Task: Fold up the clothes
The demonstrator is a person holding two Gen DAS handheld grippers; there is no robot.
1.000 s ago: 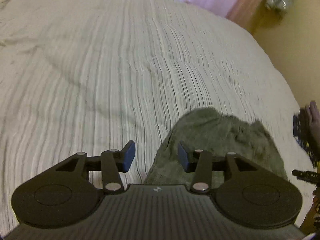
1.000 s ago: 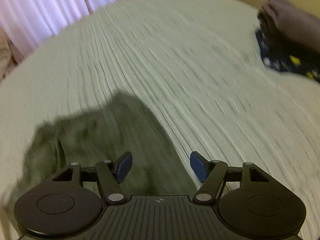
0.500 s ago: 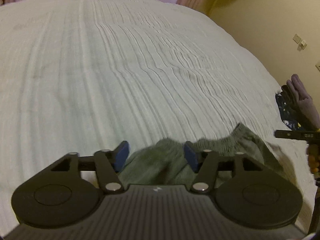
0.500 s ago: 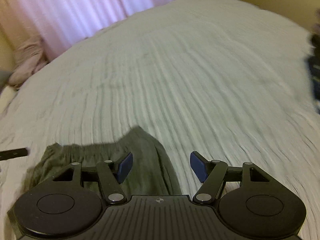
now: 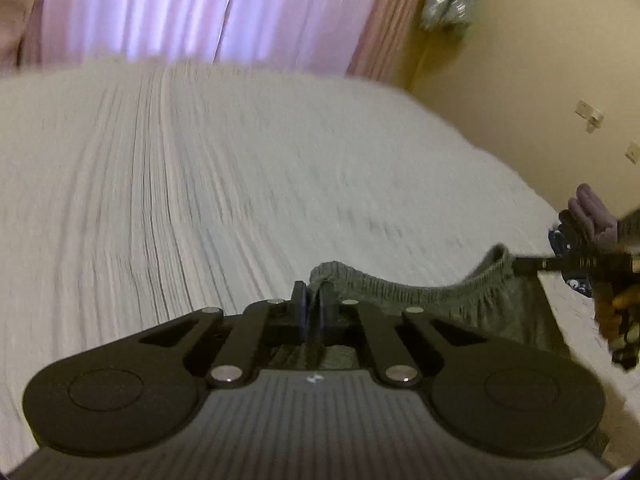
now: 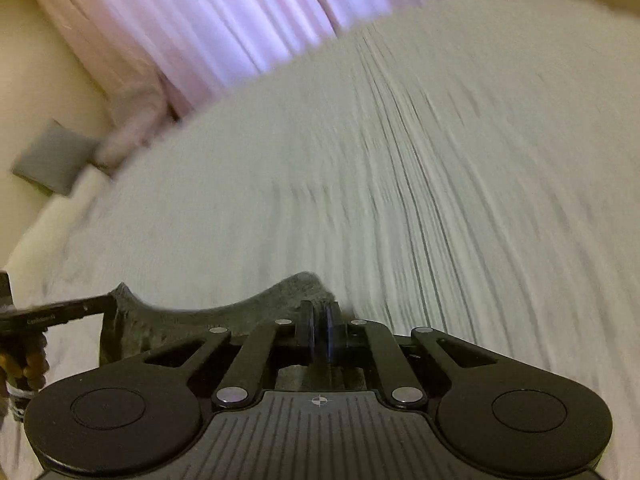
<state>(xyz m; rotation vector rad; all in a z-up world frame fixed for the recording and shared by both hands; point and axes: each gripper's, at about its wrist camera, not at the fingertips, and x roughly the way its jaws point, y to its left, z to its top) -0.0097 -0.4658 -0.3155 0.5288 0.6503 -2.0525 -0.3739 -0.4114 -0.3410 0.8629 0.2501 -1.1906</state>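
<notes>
Both grippers, left (image 5: 314, 306) & right (image 6: 320, 322), jaws pinching grey shorts' waistband (image 5: 400, 294) above bed (image 5: 200, 200); thin bite, cloth could slip w/ a tug

Wide bed (image 5: 224, 184) under a ribbed white cover, dark patterned clothing (image 5: 576, 256) at its right edge — grey-green garment (image 5: 452, 300) at the near edge.

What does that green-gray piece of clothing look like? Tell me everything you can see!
The garment is olive-gray knit cloth with a gathered, stretchy waistband. The left gripper pinches one end of that band and the right gripper pinches the other, so it sags between them. The rest hangs below, near the ribbed white bedspread; what kind of garment it is cannot be told.
</notes>
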